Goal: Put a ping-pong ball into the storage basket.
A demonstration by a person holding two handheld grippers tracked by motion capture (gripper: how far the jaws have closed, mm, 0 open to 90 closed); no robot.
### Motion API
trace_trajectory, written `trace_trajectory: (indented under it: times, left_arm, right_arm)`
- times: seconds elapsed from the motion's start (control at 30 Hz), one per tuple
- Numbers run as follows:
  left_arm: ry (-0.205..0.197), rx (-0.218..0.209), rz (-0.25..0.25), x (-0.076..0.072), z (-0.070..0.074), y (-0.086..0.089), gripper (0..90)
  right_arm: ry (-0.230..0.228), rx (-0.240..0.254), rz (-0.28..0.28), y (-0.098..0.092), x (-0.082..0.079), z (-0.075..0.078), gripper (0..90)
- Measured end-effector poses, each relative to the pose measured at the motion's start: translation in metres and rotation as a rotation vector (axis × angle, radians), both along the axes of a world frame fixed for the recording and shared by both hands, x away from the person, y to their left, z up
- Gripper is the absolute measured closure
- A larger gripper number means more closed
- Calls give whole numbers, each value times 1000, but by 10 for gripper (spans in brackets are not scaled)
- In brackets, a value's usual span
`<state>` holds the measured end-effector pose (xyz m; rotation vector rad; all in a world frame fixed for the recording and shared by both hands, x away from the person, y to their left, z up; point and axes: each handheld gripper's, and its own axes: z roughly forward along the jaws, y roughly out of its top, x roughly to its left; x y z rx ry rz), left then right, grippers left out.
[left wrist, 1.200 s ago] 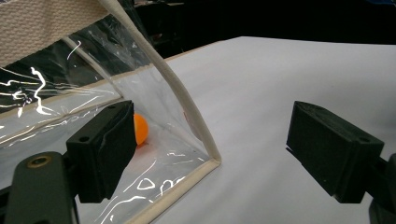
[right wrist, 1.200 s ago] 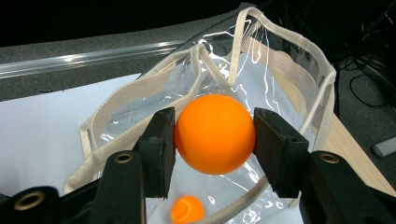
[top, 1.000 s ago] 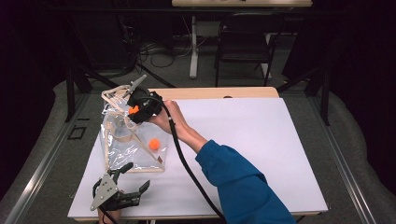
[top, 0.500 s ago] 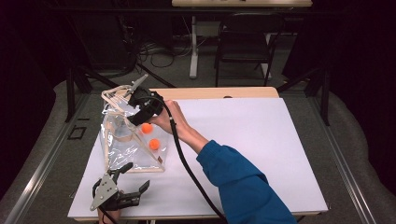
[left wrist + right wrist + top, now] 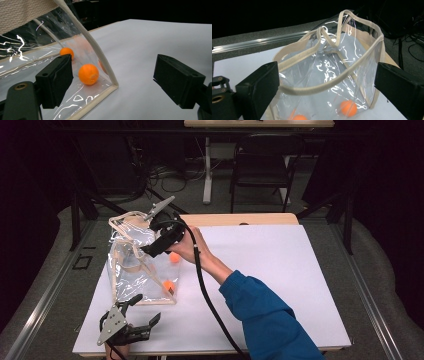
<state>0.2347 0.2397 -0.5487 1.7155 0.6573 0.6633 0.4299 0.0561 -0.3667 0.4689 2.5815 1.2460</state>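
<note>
High view: on the white table [image 5: 280, 270] the clear tote bag [image 5: 137, 265] stands at 9 o'clock, and a second orange ball [image 5: 174, 257] has dropped into it since a second ago, so filling seems underway. Right gripper [image 5: 162, 237], jaws spread and empty, hovers over the bag's mouth; left gripper [image 5: 131, 326], also spread, waits at 6 o'clock of the bag.

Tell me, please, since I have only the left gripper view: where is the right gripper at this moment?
Observer: The right gripper is at the top of the clear plastic bag with cream trim, fingers open.
Operator: Is the bag's mouth open?
Observer: Yes, in the right gripper view its cream rim gapes wide, with the bag standing upright.
Operator: And where is my left gripper on the table?
Observer: The left gripper sits near the front edge of the white table, just short of the bag's near corner.
</note>
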Motion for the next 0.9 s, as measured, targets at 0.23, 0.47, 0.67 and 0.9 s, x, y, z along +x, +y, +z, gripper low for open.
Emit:
trace_trajectory:
  times: [0.23, 0.47, 0.67, 0.9]
  left_arm:
    - [-2, 1, 2, 0, 0, -1, 158]
    - [-1, 3, 4, -1, 0, -1, 158]
    - [3, 6, 4, -1, 0, 1, 158]
    - [0, 2, 2, -2, 0, 0, 158]
  right_arm:
    - [10, 4, 9, -12, -3, -1, 26]
    - [17, 15, 14, -25, -8, -4, 9]
    - [17, -2, 14, -36, -13, -9, 0]
    - [10, -15, 1, -52, -18, -15, 0]
